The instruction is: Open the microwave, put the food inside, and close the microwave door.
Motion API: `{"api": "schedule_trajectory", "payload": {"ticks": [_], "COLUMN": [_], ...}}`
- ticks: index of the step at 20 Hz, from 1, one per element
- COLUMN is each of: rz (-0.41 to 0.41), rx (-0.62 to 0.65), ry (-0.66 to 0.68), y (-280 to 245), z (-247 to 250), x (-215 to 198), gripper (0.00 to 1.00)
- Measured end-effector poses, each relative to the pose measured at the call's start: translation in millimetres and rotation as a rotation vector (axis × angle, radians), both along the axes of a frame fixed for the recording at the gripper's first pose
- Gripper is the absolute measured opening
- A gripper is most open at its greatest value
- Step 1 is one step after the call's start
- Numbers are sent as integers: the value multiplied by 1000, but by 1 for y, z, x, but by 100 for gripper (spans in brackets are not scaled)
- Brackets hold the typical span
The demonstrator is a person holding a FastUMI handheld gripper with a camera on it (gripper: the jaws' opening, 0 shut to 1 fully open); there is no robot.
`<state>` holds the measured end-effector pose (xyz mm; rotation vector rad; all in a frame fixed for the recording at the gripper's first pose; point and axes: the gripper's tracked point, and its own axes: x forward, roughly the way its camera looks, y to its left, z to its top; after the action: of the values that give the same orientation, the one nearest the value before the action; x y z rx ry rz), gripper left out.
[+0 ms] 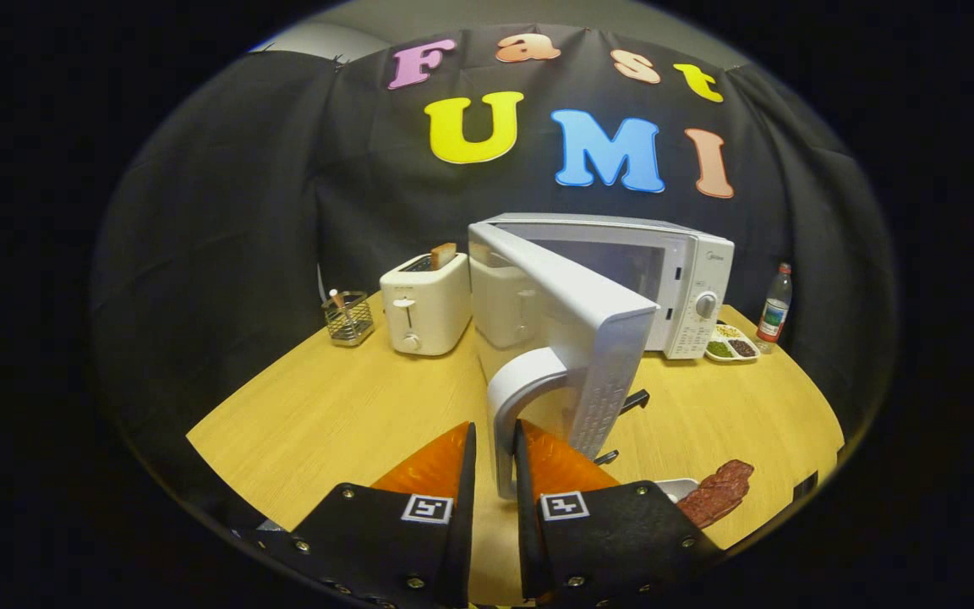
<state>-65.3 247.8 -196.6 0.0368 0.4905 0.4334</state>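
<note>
Jaws of the gripper (495,448) stand narrowly parted around the lower end of the microwave door handle (514,406), seemingly pinching it. Just to their right a strip of bacon (717,491) lies on a metal tray (680,485). Beyond them, the microwave door (576,338) is swung wide from the microwave (681,279). I'd pull along the hinge arc without twisting the grip, then let go.

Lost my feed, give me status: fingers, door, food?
Fingers closed on the door handle. Microwave door swung open. Food on the table, beside the fingers, not yet loaded.
</note>
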Motion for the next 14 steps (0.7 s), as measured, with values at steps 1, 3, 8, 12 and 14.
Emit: {"api": "schedule_trajectory", "payload": {"ticks": [1, 3, 8, 12, 14], "rz": [24, 63, 212, 300, 293], "rx": [-7, -6, 57, 124, 160], "ry": [-1, -6, 6, -23, -62], "y": [9, 23, 61, 53, 38], "z": [0, 1, 7, 33, 48], "x": [-5, -15, -43, -63, -63], "gripper": [24, 24, 24, 24, 41]}}
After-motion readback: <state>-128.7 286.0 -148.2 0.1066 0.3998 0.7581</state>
